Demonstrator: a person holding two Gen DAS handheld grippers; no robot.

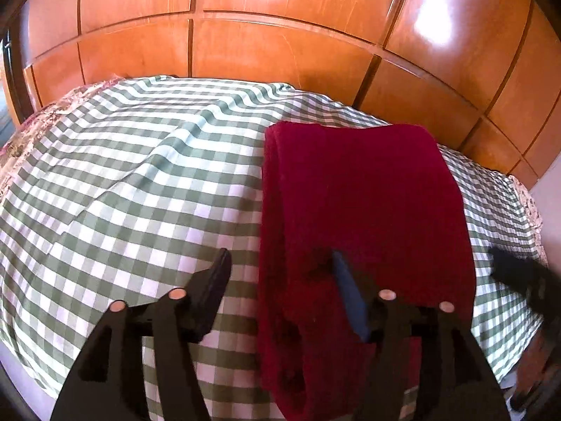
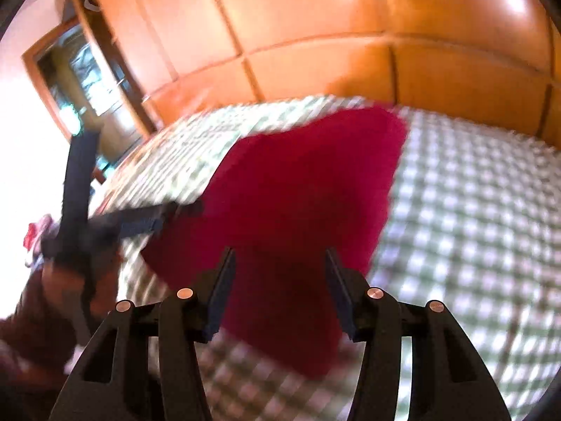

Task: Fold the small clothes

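Note:
A dark red garment (image 1: 361, 203) lies folded in a long strip on the green-and-white checked cloth (image 1: 140, 182). My left gripper (image 1: 280, 263) is open over its near left edge; the right finger (image 1: 345, 284) rests on the red fabric and the left finger (image 1: 214, 284) is over the checked cloth. In the blurred right wrist view the red garment (image 2: 301, 189) lies ahead, and my right gripper (image 2: 278, 266) is open just above its near end, holding nothing. The left gripper (image 2: 175, 210) shows at the garment's left edge.
A glossy wooden headboard (image 1: 280, 45) rises behind the checked cloth. The right gripper (image 1: 526, 277) shows as a dark shape at the right edge of the left wrist view. A wooden-framed opening (image 2: 80, 80) is at the left of the right wrist view.

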